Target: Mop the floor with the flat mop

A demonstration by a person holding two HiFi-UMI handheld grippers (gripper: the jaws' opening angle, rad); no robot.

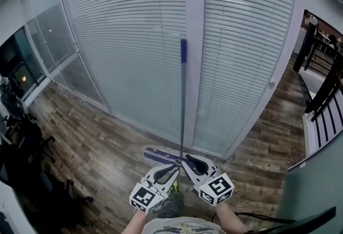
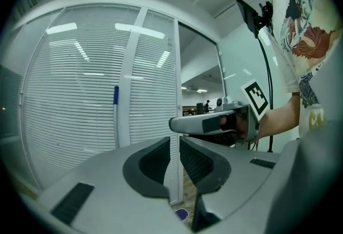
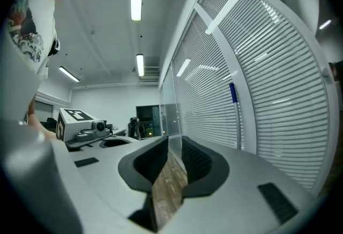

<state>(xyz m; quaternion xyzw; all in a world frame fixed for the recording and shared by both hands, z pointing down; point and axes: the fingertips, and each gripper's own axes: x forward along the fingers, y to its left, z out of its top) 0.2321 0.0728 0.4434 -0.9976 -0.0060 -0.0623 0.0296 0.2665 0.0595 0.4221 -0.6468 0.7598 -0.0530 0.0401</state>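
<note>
The flat mop stands against the blind-covered glass wall; its grey handle [image 1: 182,104] has a blue tip and its purple head [image 1: 156,155] lies on the wood floor. Both grippers hover low in front of it. My left gripper [image 1: 175,169] is shut with nothing between its jaws. My right gripper [image 1: 187,159] is shut and empty too. In the left gripper view the handle [image 2: 115,117] stands left of the shut jaws of the left gripper [image 2: 174,144], and the right gripper [image 2: 214,123] shows beyond. In the right gripper view the handle [image 3: 235,115] stands right of the right gripper [image 3: 174,144].
A curved glass wall with white blinds [image 1: 134,39] fills the front. Dark chairs and gear [image 1: 21,141] crowd the left side. A black railing [image 1: 327,88] and white ledge stand at right. A black cable [image 1: 257,217] lies on the wood floor [image 1: 96,141].
</note>
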